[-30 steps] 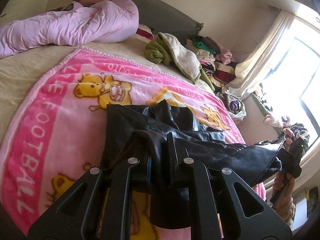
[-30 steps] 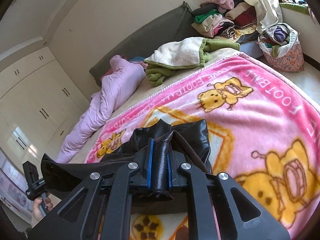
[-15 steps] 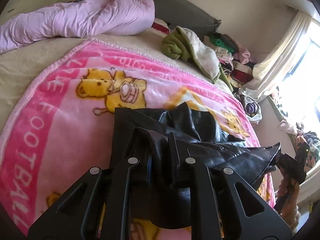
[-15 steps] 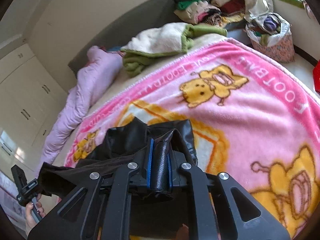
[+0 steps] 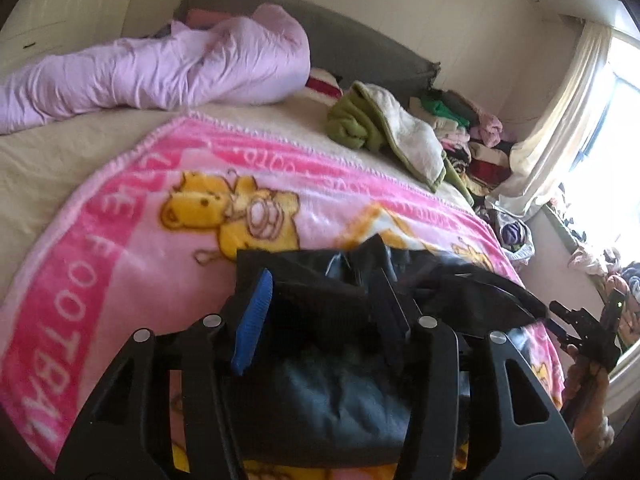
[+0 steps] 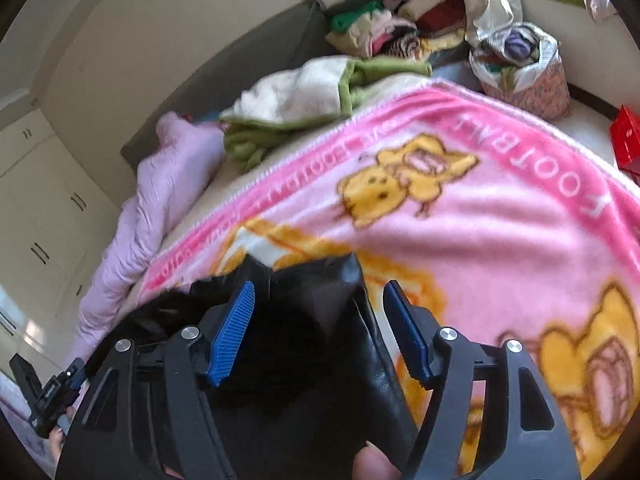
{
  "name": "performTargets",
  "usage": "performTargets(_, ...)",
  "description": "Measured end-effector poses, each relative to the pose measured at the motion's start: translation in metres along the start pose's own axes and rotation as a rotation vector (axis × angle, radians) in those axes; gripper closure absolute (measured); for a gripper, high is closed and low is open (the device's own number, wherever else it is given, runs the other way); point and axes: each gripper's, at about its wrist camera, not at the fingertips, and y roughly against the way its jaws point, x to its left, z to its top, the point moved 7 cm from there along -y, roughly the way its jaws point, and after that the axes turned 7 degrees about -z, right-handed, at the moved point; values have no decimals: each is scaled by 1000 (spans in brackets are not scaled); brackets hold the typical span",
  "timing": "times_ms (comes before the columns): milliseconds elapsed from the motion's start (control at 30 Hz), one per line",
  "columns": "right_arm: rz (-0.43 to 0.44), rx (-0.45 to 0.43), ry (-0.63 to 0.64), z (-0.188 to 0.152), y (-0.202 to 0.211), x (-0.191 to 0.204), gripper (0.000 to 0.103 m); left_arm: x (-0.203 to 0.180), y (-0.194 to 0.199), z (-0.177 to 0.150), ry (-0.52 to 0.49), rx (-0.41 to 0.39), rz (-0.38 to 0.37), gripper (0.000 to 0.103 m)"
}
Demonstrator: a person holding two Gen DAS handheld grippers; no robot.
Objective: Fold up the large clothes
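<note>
A black leather garment [image 5: 320, 380] lies bunched on the pink bear blanket [image 5: 120, 248] near the bed's front edge. My left gripper [image 5: 324, 296] hangs just over it. Its jaws are opening, and the leather sits loose between the blue pads [image 5: 254, 320] without being pinched. In the right wrist view the same black garment [image 6: 320, 360] lies under my right gripper [image 6: 320, 312]. Those jaws are opening too, and the blue pads [image 6: 234, 332] stand clear of the fold between them. The right gripper [image 5: 584, 332] shows at the left view's right edge, and the left gripper [image 6: 48, 392] at the right view's lower left.
A lilac duvet [image 5: 160, 72] lies rolled by the grey headboard [image 5: 360, 44]. A green and cream blanket [image 5: 384, 132] sits folded at the bed's far corner. Stacked clothes [image 6: 400, 24] and a bag of laundry [image 6: 520, 64] stand beyond the bed. A red box [image 6: 626, 144] is on the floor.
Both grippers sank toward the blanket with the black garment clamped, then their jaws parted. The leather has dropped out of both grips and now rests on the blanket.
</note>
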Motion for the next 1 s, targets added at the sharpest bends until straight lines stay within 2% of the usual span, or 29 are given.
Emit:
performTargets(133, -31, -43, 70, 2, 9, 0, 37, -3, -1, -2, -57, 1, 28, 62)
performTargets(233, -70, -54, 157, -4, 7, 5, 37, -2, -12, -9, -94, 35, 63, 62)
performTargets(300, -111, -43, 239, -13, -2, 9, 37, 2, -24, -15, -111, 69, 86, 62)
performTargets(433, -200, -8, 402, -28, -31, 20, 37, 12, -56, -22, -195, 144, 180, 60)
performTargets(467, -218, 6, 424, -30, -41, 21, 37, 14, -67, -23, -229, 179, 202, 60)
performTargets(533, -247, 24, 459, -32, -58, 22, 38, 18, -81, -25, -254, 222, 218, 53)
performTargets(600, -257, 24, 465, -30, -69, 22, 38, 18, -94, -25, -268, 237, 211, 53)
performTargets(633, -258, 26, 459, -28, -74, 22, 40, 17, -98, -25, -266, 240, 204, 53)
performTargets(667, -258, 27, 454, -26, -78, 20, 57, 18, -102, -26, -260, 243, 204, 53)
performTargets(700, -255, 28, 447, -25, -81, 18, 78, 19, -104, -27, -254, 242, 210, 68)
performTargets(733, -253, 26, 433, -23, -84, 15, 80, 22, -105, -28, -238, 227, 217, 85)
performTargets(800, -239, 7, 423, -21, -81, 14, 91, 24, -103, -28, -215, 201, 211, 94)
performTargets(933, -186, -61, 386, -13, -62, 17, 94, 17, -85, -11, -202, 124, 158, 98)
performTargets(1000, -133, -93, 322, -1, -49, 20, 94, 8, -74, 2, -212, 82, 146, 98)
